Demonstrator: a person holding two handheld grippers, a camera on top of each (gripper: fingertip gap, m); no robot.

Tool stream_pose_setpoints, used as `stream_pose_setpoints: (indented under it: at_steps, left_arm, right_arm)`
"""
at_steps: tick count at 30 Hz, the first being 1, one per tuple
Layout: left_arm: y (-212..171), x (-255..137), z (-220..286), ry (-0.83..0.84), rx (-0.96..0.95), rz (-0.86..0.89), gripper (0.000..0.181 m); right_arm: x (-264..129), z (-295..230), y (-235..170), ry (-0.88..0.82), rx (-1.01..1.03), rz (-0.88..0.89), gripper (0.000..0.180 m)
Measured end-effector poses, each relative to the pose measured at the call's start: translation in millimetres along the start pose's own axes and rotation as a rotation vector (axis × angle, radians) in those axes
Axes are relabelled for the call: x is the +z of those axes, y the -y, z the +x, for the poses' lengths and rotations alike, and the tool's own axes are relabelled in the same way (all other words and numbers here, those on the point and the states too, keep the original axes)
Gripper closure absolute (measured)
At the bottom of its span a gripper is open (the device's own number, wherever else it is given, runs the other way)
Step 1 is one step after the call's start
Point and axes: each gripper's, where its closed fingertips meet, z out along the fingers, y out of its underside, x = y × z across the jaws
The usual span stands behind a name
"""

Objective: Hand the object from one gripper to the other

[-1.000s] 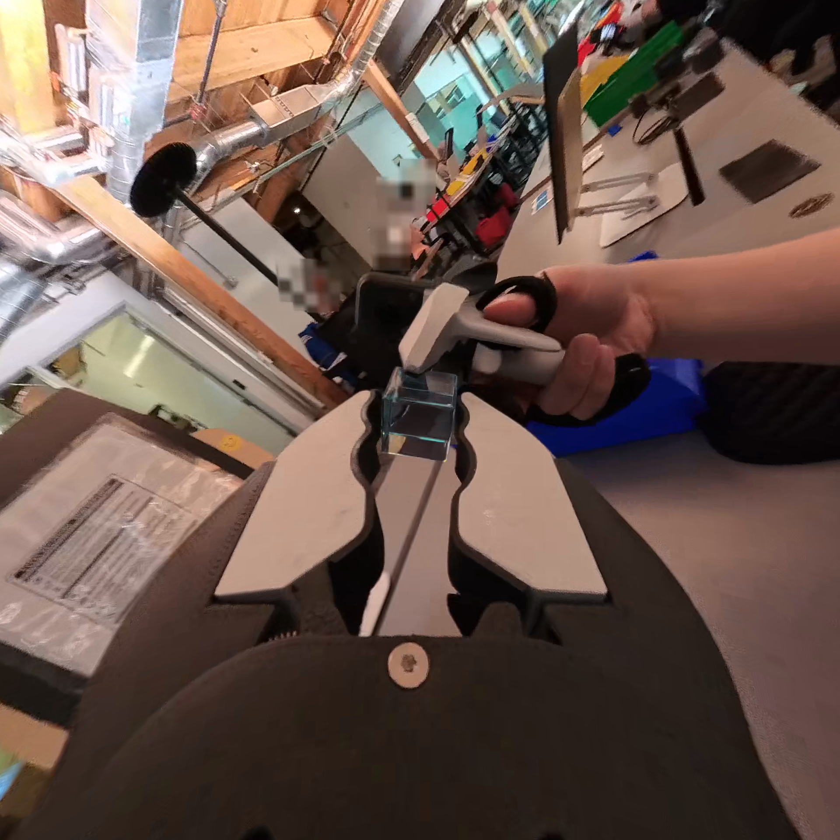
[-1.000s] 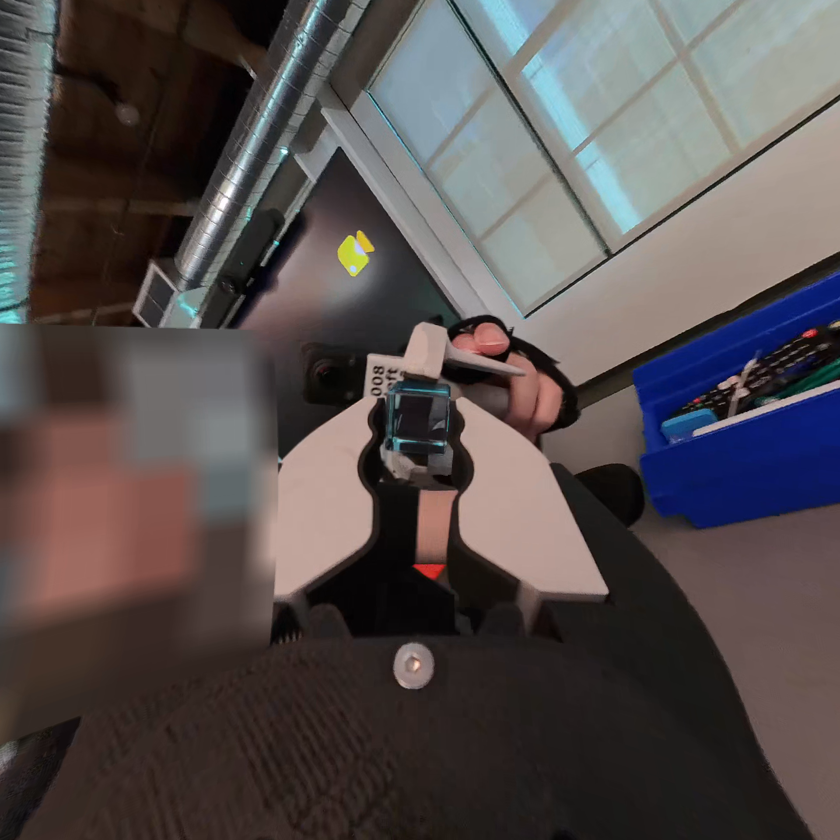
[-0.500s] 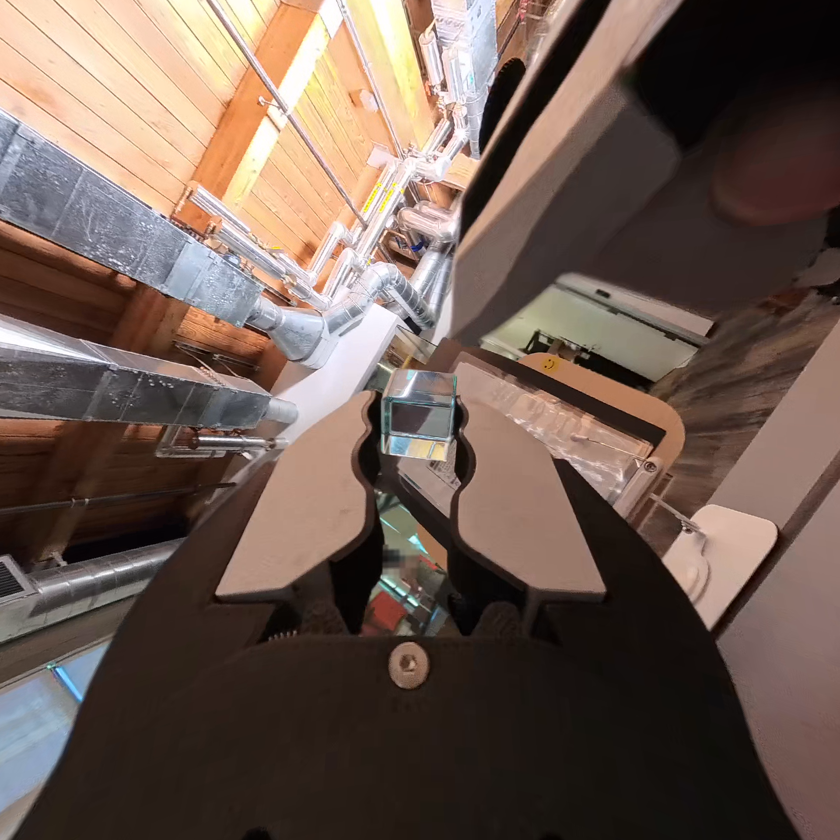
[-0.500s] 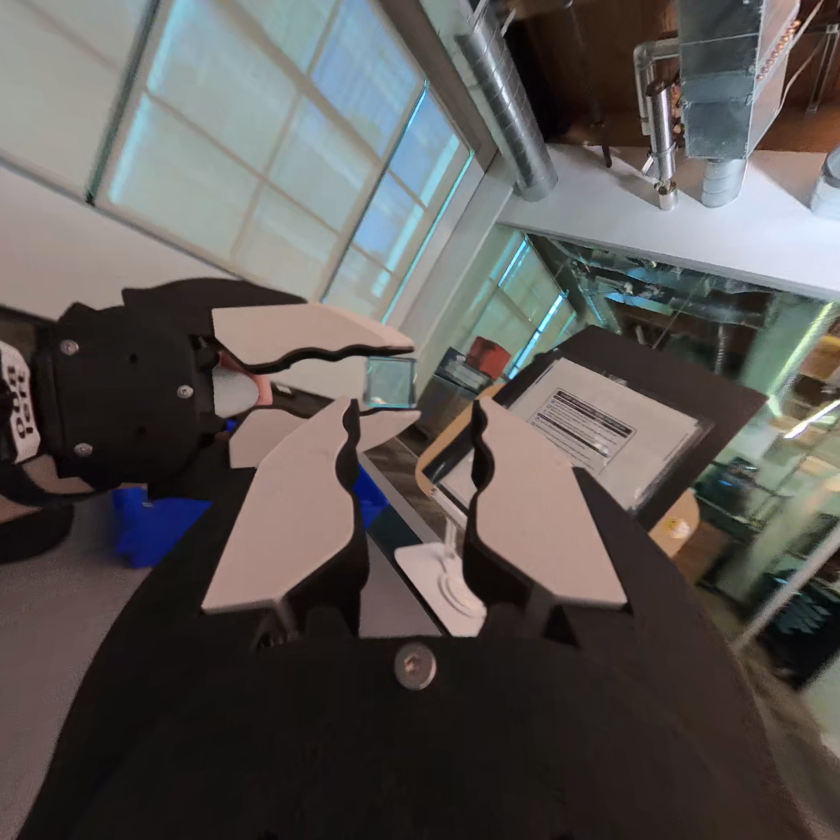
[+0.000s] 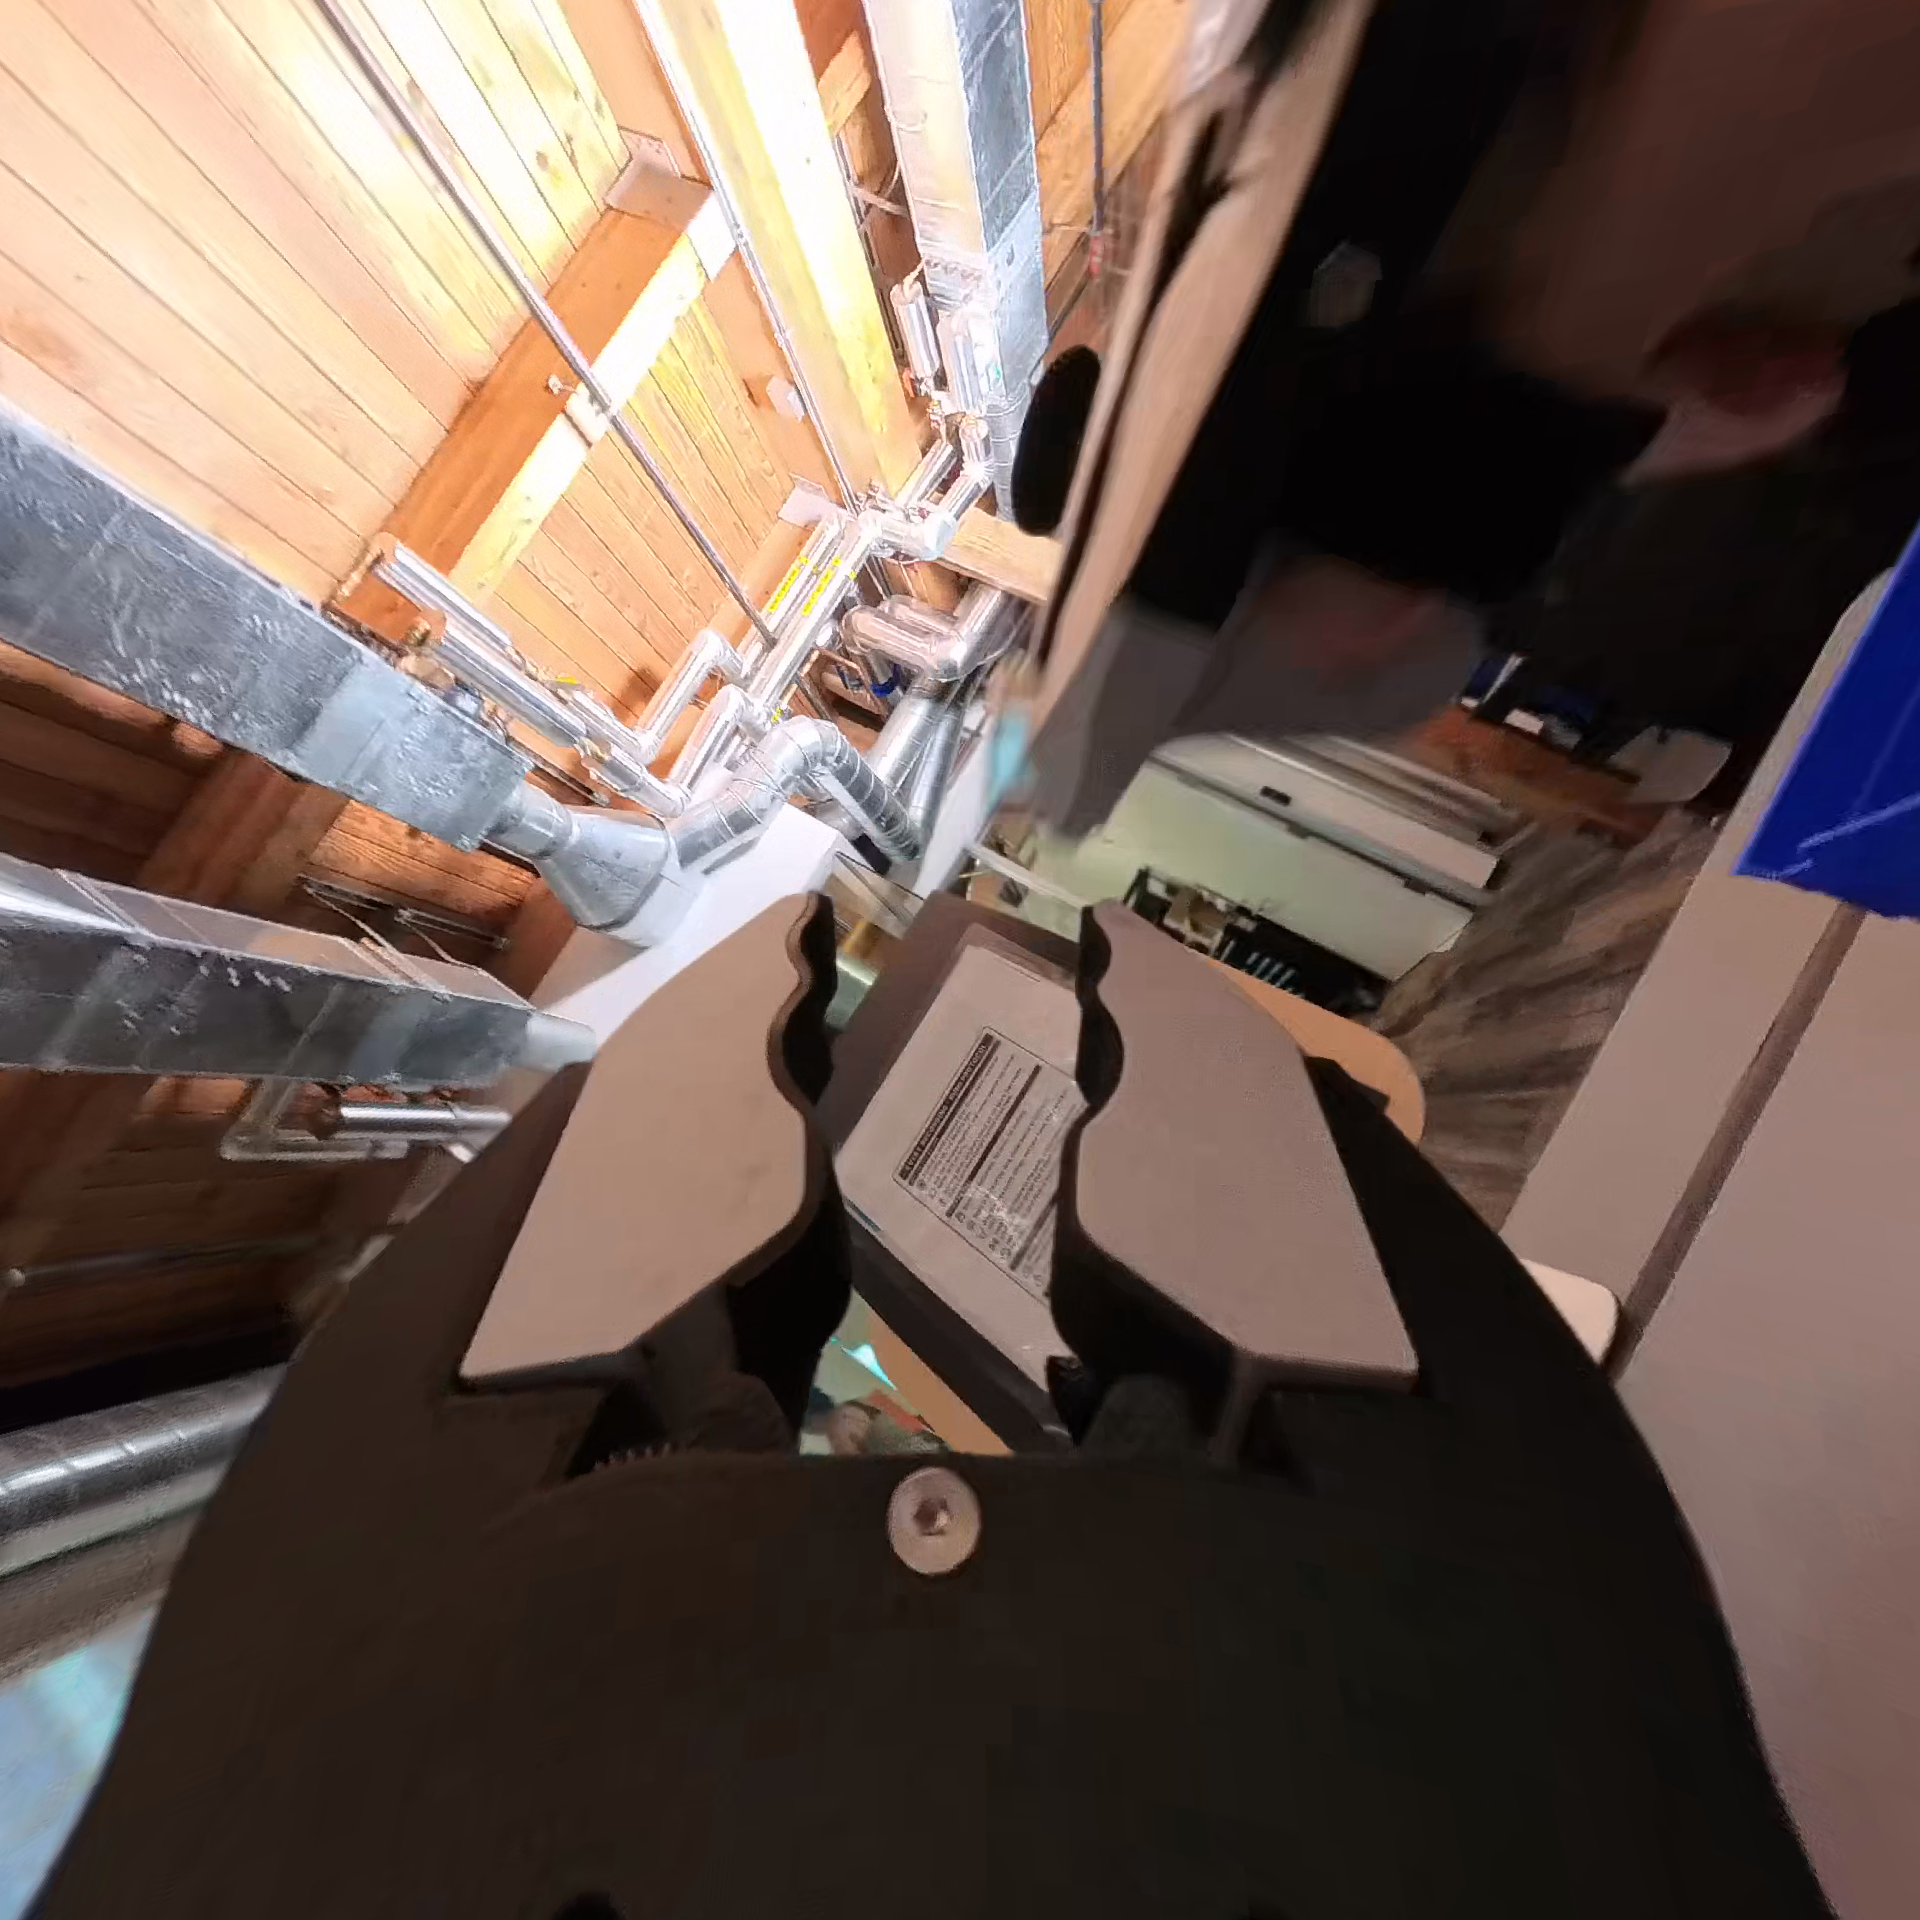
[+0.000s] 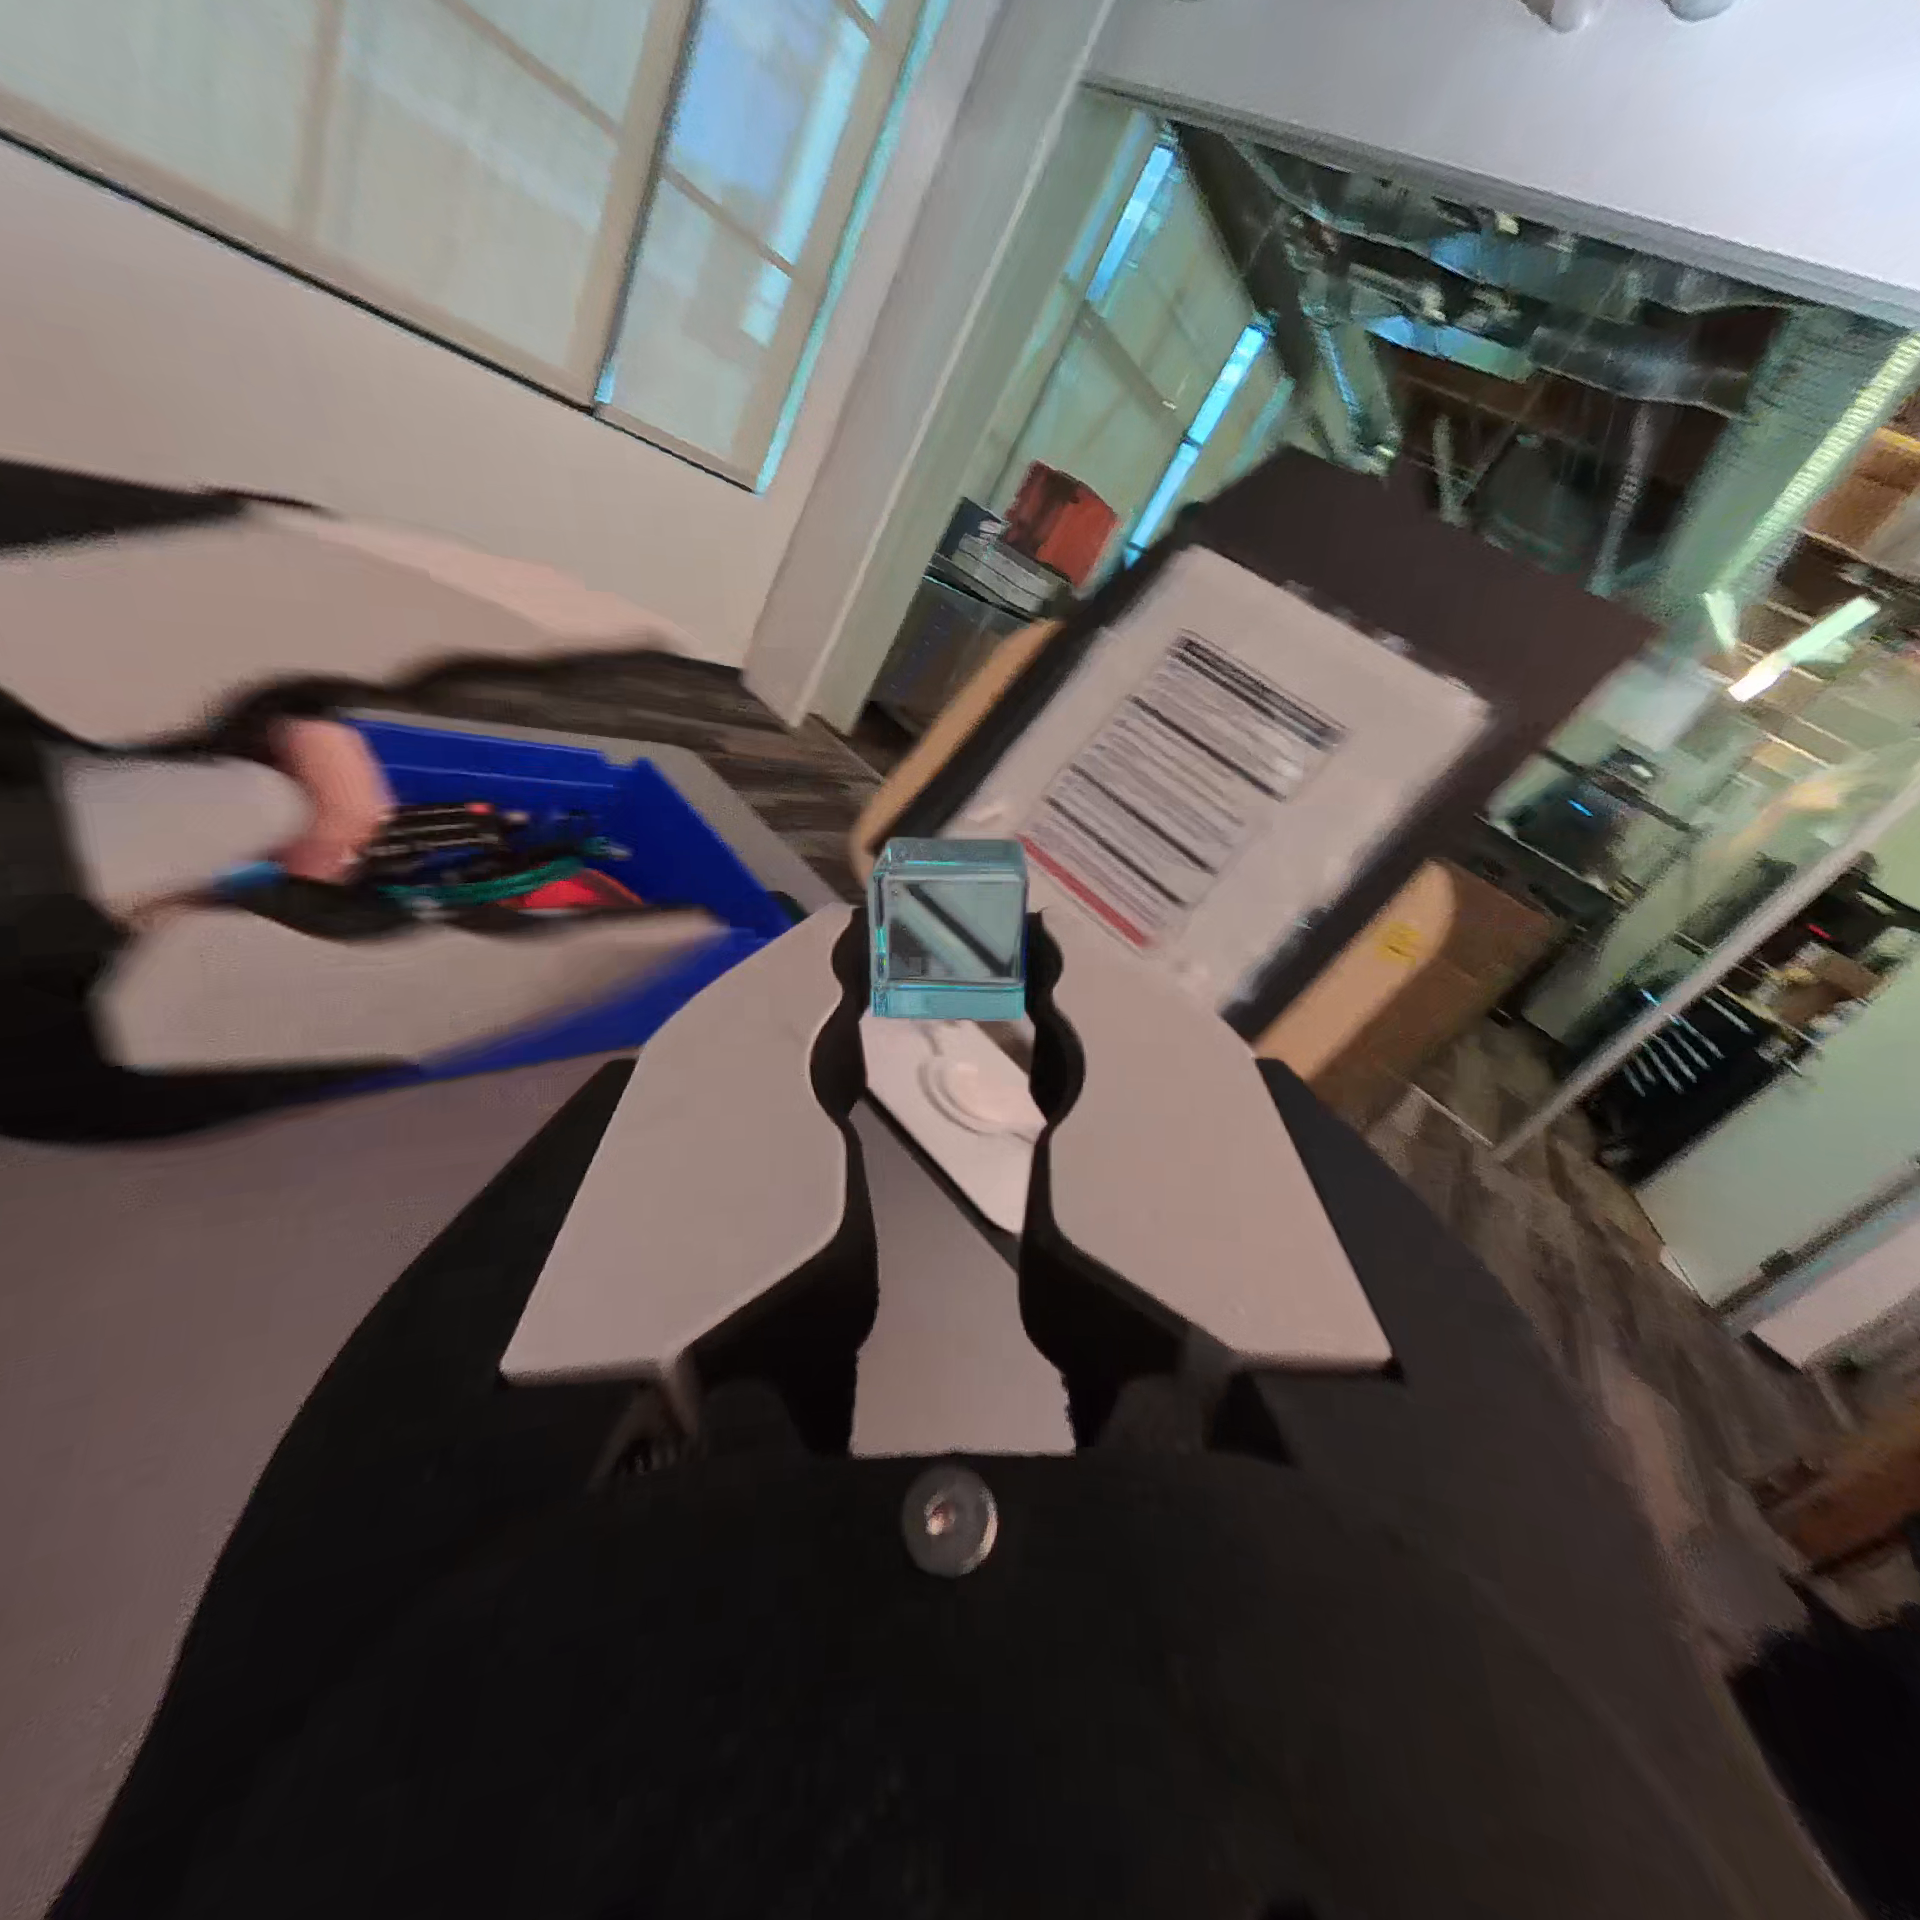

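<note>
Right wrist view: right gripper clamped on a small clear cube, pinched at the very tips between flat grey fingers with wavy black inner edges. Glassy, sharp-edged, tinted pale teal along the rims, faces mirroring the room. Matte black body below, one round silver screw at centre. Off to the left, blurred, the left gripper's grey finger beside a blue plastic bin of cables, resting on a smooth grey table. Behind the cube, a white printed sheet in a dark frame; lines of writing too smeared to read.

Left wrist view: left gripper spread apart, nothing between the fingers. Same grey plates, same scalloped edges. Same printed sheet seen through the gap. Overhead, wooden plank ceiling and ribbed silver ducts. Top right, blurred, the other gripper.
</note>
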Motion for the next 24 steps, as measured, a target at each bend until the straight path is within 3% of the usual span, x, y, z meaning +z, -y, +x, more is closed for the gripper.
stream_pose_setpoints:
  at_steps: [3, 8, 14, 18, 20, 24]
  left_arm:
    - [-5, -2, -25, 0.023, -0.075, -0.019, 0.137]
    - [-33, -3, -61, 0.037, -0.198, -0.101, 0.144]
    - [-81, -2, -62, -0.085, -0.271, -0.275, 0.150]
    - [-135, -18, -43, -0.299, -0.264, -0.515, 0.153]
    - [-163, -33, -41, -0.377, -0.318, -0.619, 0.163]
    - [-219, -77, -34, -0.523, -0.508, -0.886, 0.151]
  right_arm:
    - [-34, 72, -43, -0.060, 0.163, -0.161, 0.151]
    - [-90, 140, -200, -0.134, 0.402, -0.655, 0.151]
    - [-83, 121, -319, -0.075, 0.568, -0.940, 0.150]
    - [-78, 96, -363, -0.059, 0.638, -1.142, 0.149]
    - [-76, 90, -371, -0.063, 0.649, -1.197, 0.149]
    - [-74, 91, -372, -0.063, 0.637, -1.213, 0.149]
